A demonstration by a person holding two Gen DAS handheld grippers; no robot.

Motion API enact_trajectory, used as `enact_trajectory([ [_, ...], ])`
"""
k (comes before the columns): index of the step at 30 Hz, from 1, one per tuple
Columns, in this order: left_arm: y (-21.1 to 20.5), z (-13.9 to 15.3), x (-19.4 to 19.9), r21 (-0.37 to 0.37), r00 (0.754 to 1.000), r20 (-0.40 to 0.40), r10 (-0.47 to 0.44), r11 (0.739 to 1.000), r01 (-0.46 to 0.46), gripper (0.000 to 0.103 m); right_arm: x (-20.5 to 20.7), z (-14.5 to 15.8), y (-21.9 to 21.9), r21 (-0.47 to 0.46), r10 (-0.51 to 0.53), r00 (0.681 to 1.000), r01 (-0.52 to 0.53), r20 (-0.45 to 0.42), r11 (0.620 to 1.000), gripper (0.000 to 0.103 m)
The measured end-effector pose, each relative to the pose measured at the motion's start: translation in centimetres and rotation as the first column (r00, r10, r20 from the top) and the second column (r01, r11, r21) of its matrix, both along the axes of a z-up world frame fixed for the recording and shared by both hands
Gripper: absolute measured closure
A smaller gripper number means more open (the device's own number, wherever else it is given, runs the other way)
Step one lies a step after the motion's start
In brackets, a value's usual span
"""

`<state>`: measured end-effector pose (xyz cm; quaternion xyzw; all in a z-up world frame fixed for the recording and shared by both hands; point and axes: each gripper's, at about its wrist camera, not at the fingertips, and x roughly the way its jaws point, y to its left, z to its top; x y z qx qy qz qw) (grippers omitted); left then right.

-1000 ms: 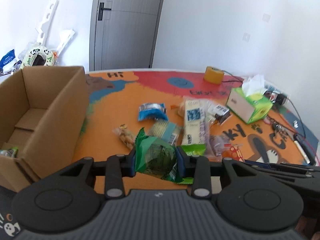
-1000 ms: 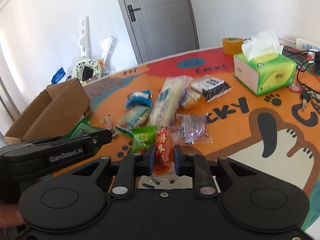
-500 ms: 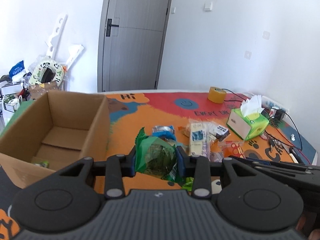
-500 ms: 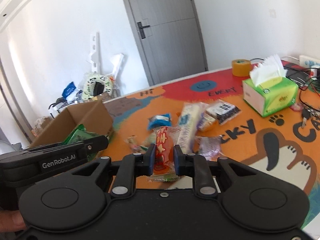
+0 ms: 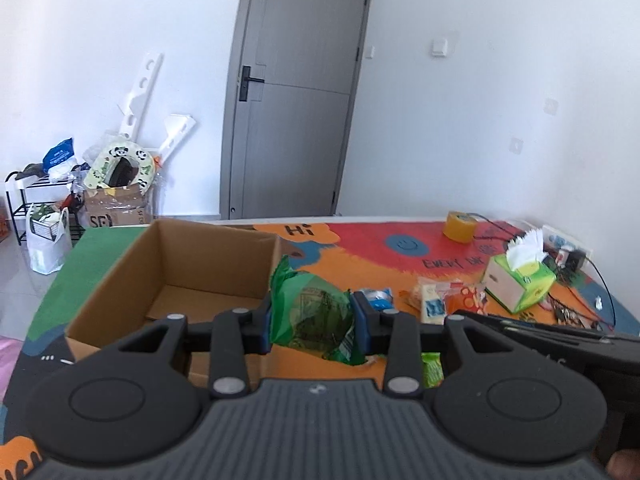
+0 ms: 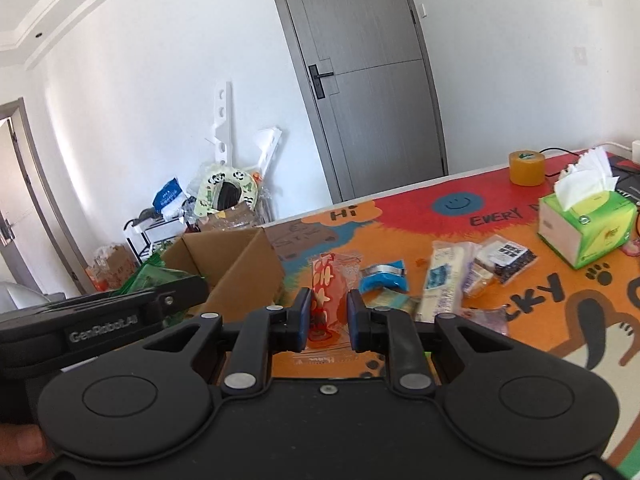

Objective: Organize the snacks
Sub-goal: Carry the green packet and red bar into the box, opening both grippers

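The left tool [image 5: 312,322] clenched a green packet [image 5: 310,314]; its side read "GenRobot.AI". The right tool [image 6: 327,314] gripped a red flowered packet [image 6: 325,292]. At twelve o'clock, the worktop [image 6: 404,216] mat read "Hi".

The box [image 5: 168,276] is plain matt brown cardboard. The green packet [image 5: 312,316] is glossy, crinkled plastic film, as is the red-and-clear packet [image 6: 326,292]. Both claws are matt black plastic with shiny metal pins. Soft white paper tissue [image 6: 584,184] tops its carton.
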<state>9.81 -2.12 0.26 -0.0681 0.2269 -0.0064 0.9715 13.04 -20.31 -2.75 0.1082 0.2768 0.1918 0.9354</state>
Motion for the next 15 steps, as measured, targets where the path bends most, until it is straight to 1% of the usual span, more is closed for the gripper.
enact_trajectory([
  [5,2.1,0.1,0.2,-0.015,0.999,0.007,0.033,0.999,-0.033,0.066,0.5,0.3,1.8,-0.016,0.025,1.0,-0.025,0.016,1.0,0.083],
  [11,4.7,0.1,0.9,-0.014,0.996,0.008,0.084,0.996,-0.083,0.066,1.3,1.1,3.6,0.0,0.064,0.997,-0.065,0.038,0.998,0.083],
  [15,6.4,-0.3,1.8,-0.026,0.993,-0.004,0.119,0.993,-0.119,0.066,2.2,1.0,5.3,-0.01,0.091,0.995,-0.091,0.03,0.996,0.083],
])
